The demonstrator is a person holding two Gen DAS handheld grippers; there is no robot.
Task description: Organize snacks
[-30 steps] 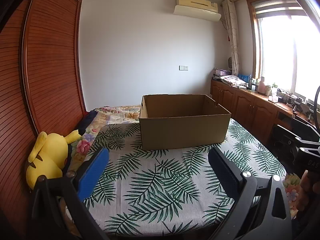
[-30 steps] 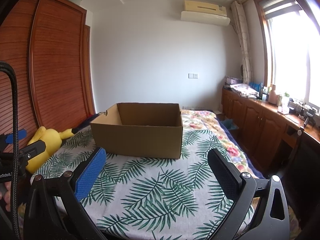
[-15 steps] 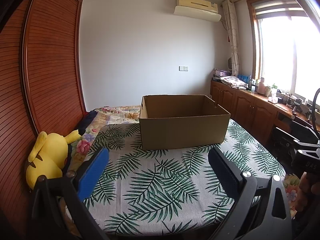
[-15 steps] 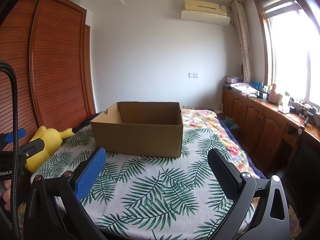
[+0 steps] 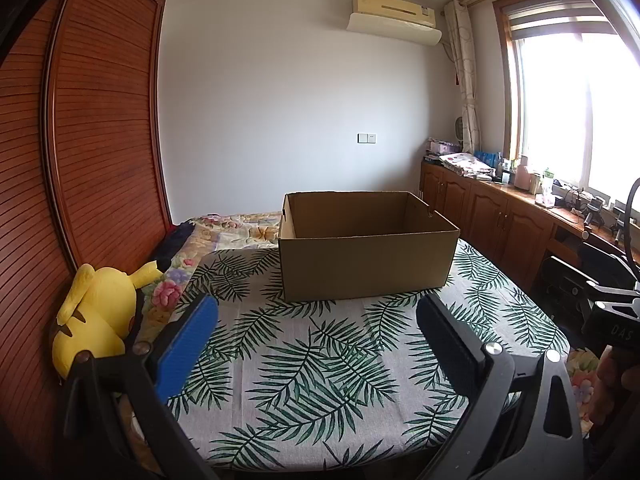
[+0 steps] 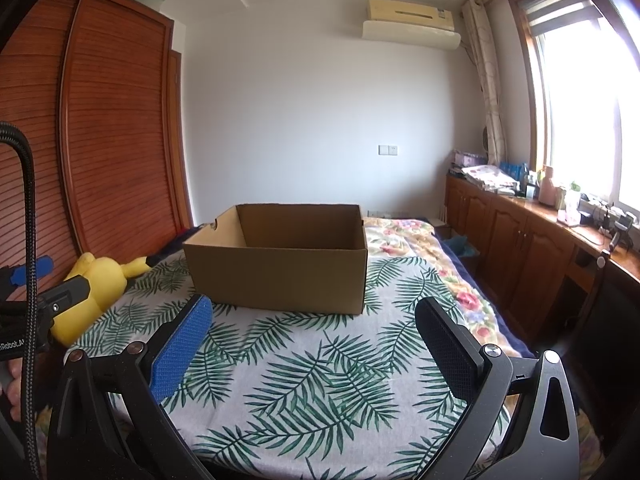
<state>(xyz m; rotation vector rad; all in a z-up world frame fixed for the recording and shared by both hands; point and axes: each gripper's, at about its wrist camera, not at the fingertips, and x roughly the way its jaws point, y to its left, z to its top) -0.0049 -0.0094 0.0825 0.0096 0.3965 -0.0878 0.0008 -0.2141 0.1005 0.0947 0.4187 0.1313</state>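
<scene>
An open brown cardboard box (image 5: 366, 266) (image 6: 280, 276) stands on a table covered with a palm-leaf cloth (image 5: 304, 364) (image 6: 312, 380). Its inside bottom is hidden from both views. No snacks show in either view. My left gripper (image 5: 318, 312) hovers open over the near part of the table, short of the box, with nothing between its fingers. In the right wrist view my right gripper (image 6: 314, 312) is likewise open and holds nothing, and it points at the box from slightly right.
A yellow plush toy (image 5: 94, 320) (image 6: 96, 288) lies at the table's left edge by a wooden wardrobe (image 5: 80, 160). Wooden cabinets (image 5: 500, 220) with clutter run under the window at right. A floral bedspread (image 6: 404, 240) lies behind the box.
Hardly anything has changed. The other hand-held gripper at the edge of each view has shifted slightly; the box and both sets of fingers stay as they were.
</scene>
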